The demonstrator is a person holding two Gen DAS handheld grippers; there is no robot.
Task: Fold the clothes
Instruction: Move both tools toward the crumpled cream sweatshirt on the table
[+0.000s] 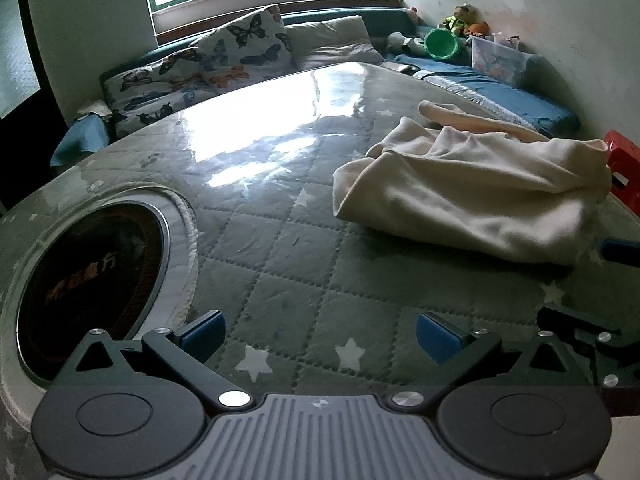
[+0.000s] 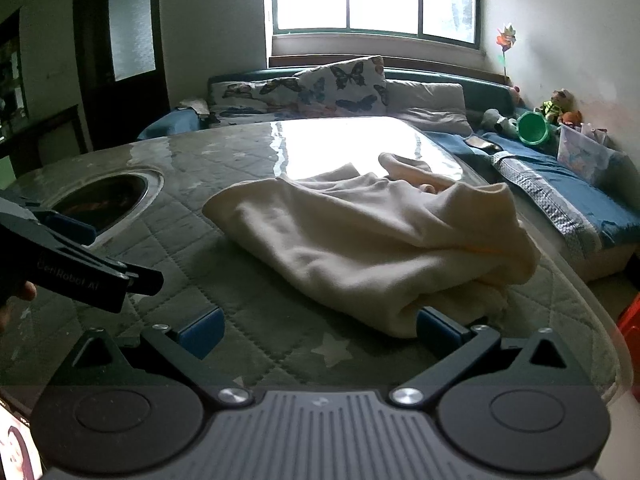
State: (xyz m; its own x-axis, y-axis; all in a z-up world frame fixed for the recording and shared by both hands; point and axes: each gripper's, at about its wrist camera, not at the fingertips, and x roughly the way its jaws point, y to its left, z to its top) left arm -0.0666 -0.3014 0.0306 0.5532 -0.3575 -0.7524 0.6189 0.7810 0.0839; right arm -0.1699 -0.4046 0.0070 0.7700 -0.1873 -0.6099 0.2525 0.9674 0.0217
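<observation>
A cream garment point(image 1: 472, 192) lies loosely bunched on the quilted green table cover point(image 1: 288, 264), to the right in the left wrist view. My left gripper point(image 1: 320, 334) is open, low over bare cover, with the garment ahead and to its right. In the right wrist view the same garment point(image 2: 376, 240) fills the middle. My right gripper point(image 2: 320, 330) is open at the garment's near edge, its right blue pad point(image 2: 436, 326) touching or just short of the cloth. The left gripper's black body point(image 2: 80, 264) shows at the left edge there.
A round glass-covered opening point(image 1: 92, 292) sits in the table at the left. Butterfly pillows point(image 1: 224, 60) and a blue cushioned bench point(image 2: 568, 188) run behind and to the right of the table. A clear plastic box point(image 1: 500, 60), a green bucket point(image 1: 442, 42) and a red stool point(image 1: 622, 168) stand at the right.
</observation>
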